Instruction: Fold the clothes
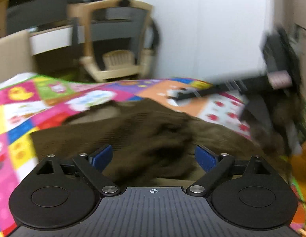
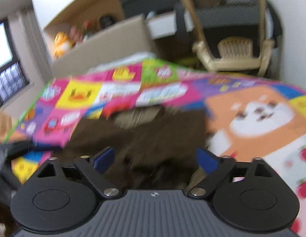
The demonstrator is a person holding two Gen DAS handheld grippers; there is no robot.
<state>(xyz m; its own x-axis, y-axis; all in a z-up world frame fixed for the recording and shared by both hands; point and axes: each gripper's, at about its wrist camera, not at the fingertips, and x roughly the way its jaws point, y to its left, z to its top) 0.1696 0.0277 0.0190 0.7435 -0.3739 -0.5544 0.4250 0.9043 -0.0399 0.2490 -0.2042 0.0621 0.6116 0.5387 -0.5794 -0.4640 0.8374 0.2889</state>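
Observation:
A brown garment (image 1: 133,130) lies spread on a bright patchwork cartoon mat (image 1: 24,102). My left gripper (image 1: 153,156) is open, its blue pads wide apart just above a bunched fold of the cloth. My right gripper (image 2: 155,158) is also open over the same brown garment (image 2: 153,134), with dark bunched cloth between the spread pads. The right gripper's body (image 1: 279,67) shows blurred at the right of the left wrist view. Both views are motion-blurred.
A beige chair (image 1: 117,39) and a desk stand beyond the mat's far edge. A cardboard box (image 2: 105,45) sits at the far left corner. The mat (image 2: 251,114) extends to the right. A white wall (image 1: 202,29) is behind.

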